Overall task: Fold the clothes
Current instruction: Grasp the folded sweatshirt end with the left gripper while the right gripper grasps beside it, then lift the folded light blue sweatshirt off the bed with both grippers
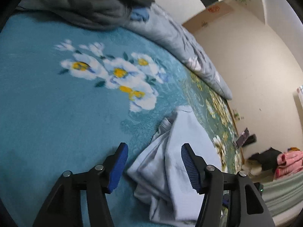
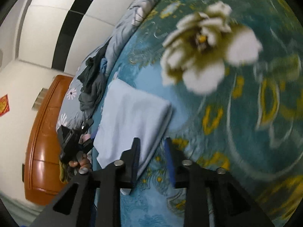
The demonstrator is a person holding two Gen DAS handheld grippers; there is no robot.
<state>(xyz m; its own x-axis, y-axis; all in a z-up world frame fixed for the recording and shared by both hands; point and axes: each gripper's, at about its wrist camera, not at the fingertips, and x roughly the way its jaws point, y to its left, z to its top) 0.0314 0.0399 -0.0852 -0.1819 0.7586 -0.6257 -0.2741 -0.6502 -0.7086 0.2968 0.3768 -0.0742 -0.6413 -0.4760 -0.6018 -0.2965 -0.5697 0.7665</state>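
A pale blue garment (image 1: 178, 162) is seen lying folded on the teal floral blanket (image 1: 47, 113), which serves as the reference for everything else. In the left wrist view the garment sits at the near edge of the blanket, on the side away from the dark grey clothes pile (image 1: 90, 5) heaped at the blanket's far end. The left gripper (image 1: 154, 167) is held spread wide, grasping nothing, with the garment's bunched, layered end lying directly between and below its jaws. In the right wrist view the same garment (image 2: 130, 117) is shown as a smooth folded rectangle, its long axis running away from the camera towards the grey pile (image 2: 90, 83). The right gripper (image 2: 151, 160) is parted and empty, its left finger (image 2: 135, 160) overlapping the garment's near edge, though contact cannot be confirmed. The left gripper is judged the nearer, being centred over the untidy end, so any tidying or further fold is best begun there, across the long axis.
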